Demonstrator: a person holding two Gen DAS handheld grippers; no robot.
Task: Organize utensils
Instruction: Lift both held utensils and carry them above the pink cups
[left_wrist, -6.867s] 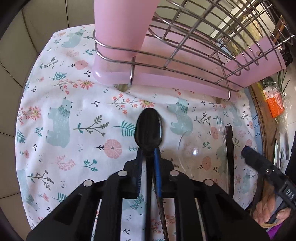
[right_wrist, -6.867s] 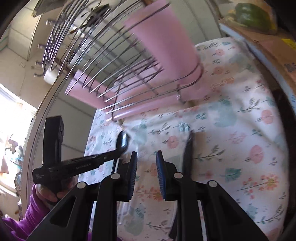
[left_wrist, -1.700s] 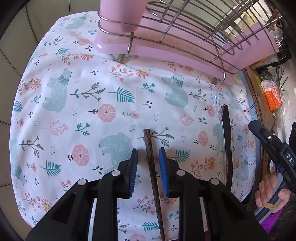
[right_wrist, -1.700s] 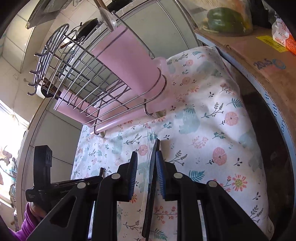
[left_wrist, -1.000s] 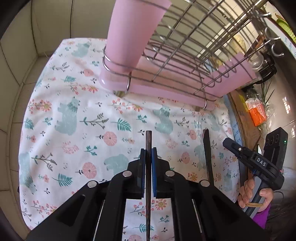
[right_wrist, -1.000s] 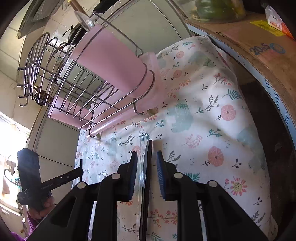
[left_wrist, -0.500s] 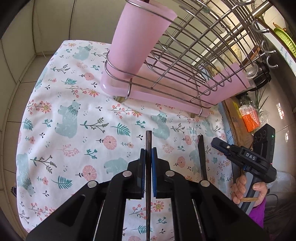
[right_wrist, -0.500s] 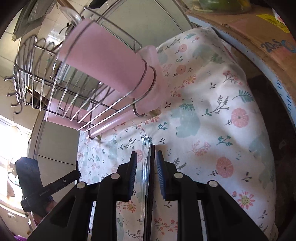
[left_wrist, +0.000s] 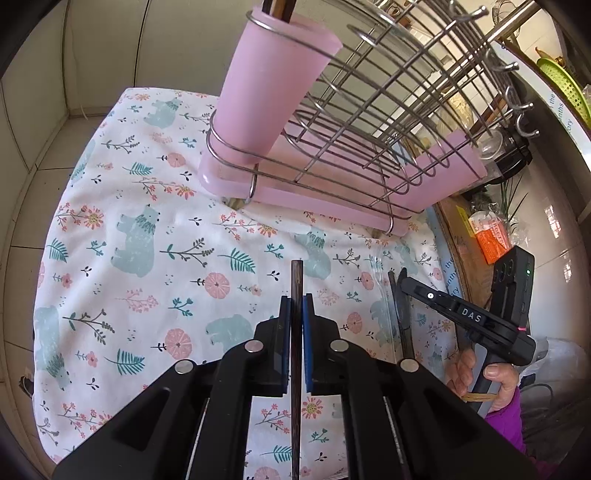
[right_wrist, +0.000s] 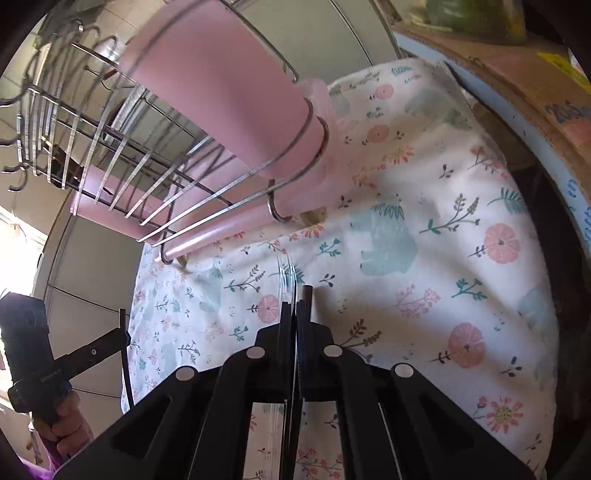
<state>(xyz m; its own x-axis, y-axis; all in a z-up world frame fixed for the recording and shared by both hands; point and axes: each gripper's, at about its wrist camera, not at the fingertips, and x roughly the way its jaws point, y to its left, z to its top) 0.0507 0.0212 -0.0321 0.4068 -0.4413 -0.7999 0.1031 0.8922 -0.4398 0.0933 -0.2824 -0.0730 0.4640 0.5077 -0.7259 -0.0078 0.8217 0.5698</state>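
Note:
My left gripper (left_wrist: 295, 306) is shut on a dark wooden chopstick (left_wrist: 296, 273), whose tip sticks out past the pads above the floral cloth (left_wrist: 147, 258). A pink utensil cup (left_wrist: 266, 96) with brown handles in it stands in the wire dish rack (left_wrist: 388, 110) straight ahead. My right gripper (right_wrist: 295, 310) is shut on a thin black utensil (right_wrist: 306, 293), with a clear plastic piece (right_wrist: 286, 275) beside it. In the left wrist view the right gripper (left_wrist: 404, 286) holds the black utensil (left_wrist: 402, 321) at the cloth's right side. The left gripper (right_wrist: 122, 334) shows at far left.
The rack sits on a pink drip tray (left_wrist: 332, 199) at the back of the cloth. A cardboard box (right_wrist: 517, 62) borders the cloth on the right, with an orange packet (left_wrist: 493, 240) beyond. Tiled walls (left_wrist: 44, 92) close in the left and back.
The right jaws have closed onto the black utensil that lay between them. The left gripper keeps its hold on the chopstick, and the rack sits lower in its view.

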